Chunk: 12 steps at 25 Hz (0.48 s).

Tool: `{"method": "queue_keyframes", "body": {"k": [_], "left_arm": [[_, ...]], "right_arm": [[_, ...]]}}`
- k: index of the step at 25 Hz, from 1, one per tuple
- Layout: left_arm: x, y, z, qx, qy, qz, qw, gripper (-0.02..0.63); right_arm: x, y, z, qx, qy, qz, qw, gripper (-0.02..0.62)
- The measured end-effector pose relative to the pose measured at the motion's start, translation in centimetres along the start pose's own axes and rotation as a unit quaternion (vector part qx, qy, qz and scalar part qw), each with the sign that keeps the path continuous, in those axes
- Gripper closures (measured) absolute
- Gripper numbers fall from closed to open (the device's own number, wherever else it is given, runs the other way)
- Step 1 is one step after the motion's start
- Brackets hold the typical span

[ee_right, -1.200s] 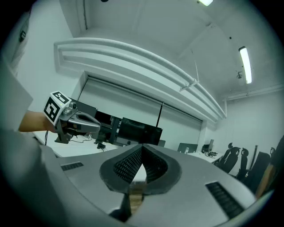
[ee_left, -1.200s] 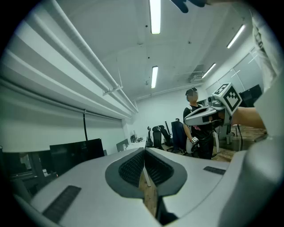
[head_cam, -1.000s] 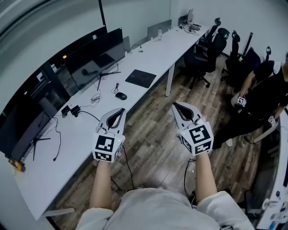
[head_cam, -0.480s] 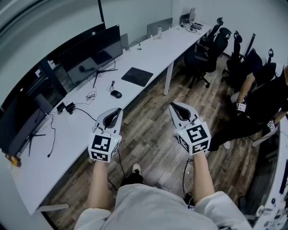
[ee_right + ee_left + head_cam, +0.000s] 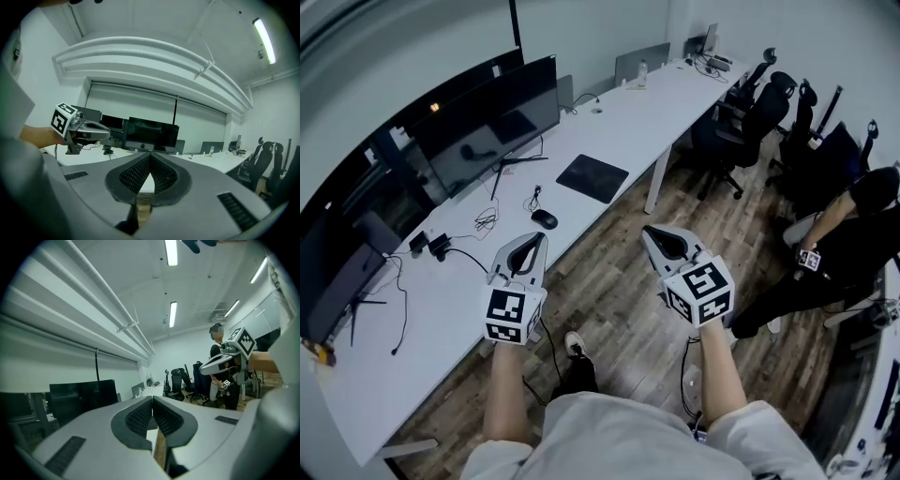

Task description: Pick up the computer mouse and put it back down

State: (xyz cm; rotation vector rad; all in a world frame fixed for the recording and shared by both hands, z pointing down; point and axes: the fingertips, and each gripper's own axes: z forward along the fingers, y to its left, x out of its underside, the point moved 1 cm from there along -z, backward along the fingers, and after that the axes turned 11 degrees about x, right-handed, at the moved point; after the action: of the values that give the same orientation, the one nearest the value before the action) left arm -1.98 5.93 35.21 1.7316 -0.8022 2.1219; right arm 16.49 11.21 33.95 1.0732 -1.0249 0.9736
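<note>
Both tools are shut and empty. Left tool: in the left gripper view the jaws meet at the tips, with nothing between the pads. Right tool: same in its own view, tips together. There's only a narrow slot further back, with the white counter and wood floor showing through.

Mouse: black, sitting on the counter close to its near edge, between a loose tangle of cables and the dark mouse pad. In the head view it lies just past the left tool's tip, apart from it and not touched. It's too small to tell which way it faces, or whether the cord beside it is its own. Neither gripper view shows it, since each tool's own body fills the lower half of the frame.

The right tool is out over the floor, well clear of the counter. The left tool overlaps the counter edge in the head view; can't tell its height above it.

Dark monitors run along the wall side, and the leftmost are cut off by the frame. Office chairs stand at the far end. A person in dark clothes is at the right edge, partly cropped. In the left gripper view that person is mostly covered by the right tool.
</note>
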Motion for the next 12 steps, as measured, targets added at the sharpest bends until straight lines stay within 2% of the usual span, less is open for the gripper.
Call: {"method": "queue_keyframes", "body": {"k": [5,12], "left_arm": [[2.4,7.3,2.8,-0.018,0.014,-0.019,0.9996,0.586],[7.7,17.2,6.0,-0.044,0.040,-0.056,0.9966,0.586]], "right_arm": [[-1.1,0.8,9.3,-0.026,0.018,-0.004,0.999,0.580],[0.1,3.8,21.9,-0.083,0.067,-0.017,0.994,0.578]]}}
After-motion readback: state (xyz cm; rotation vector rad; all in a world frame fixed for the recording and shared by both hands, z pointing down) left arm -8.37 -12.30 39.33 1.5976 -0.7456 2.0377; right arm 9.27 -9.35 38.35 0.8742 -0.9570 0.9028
